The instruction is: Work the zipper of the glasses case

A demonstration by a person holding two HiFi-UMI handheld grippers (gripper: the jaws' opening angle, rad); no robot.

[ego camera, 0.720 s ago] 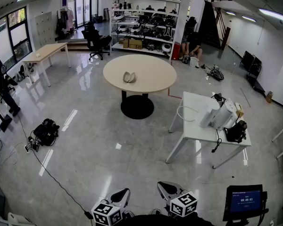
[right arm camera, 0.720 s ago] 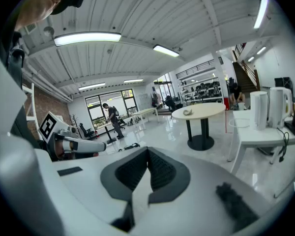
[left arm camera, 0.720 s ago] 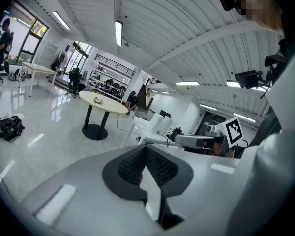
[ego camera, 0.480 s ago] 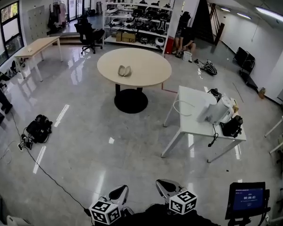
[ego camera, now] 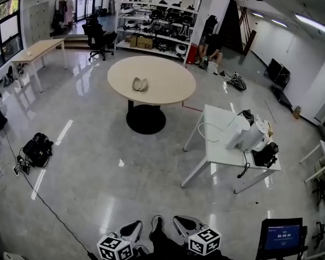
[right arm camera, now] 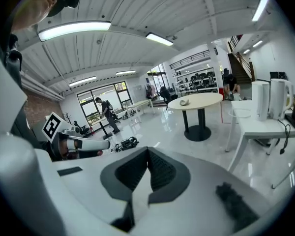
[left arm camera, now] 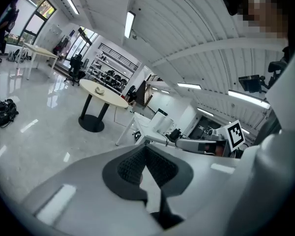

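Note:
The glasses case (ego camera: 140,84) is a small pale shape lying on the round beige table (ego camera: 173,85), far across the floor from me. It also shows tiny in the left gripper view (left arm camera: 101,90) and the right gripper view (right arm camera: 185,102). My left gripper (ego camera: 131,231) and right gripper (ego camera: 185,226) are at the bottom edge of the head view, side by side, well short of the table. Both are shut with nothing between the pads: the left gripper (left arm camera: 146,149) and the right gripper (right arm camera: 147,154) show closed jaws.
A white table (ego camera: 216,150) with a white appliance (ego camera: 249,131) and black gear stands to the right. A black bag (ego camera: 37,148) and a cable lie on the shiny floor at left. A screen (ego camera: 281,236) is at the bottom right. Shelves and an office chair (ego camera: 97,37) stand at the back.
The head view has drifted forward toward the round table. Both grippers sit lower in the frame and stay shut. A dark shoe tip now shows between them.

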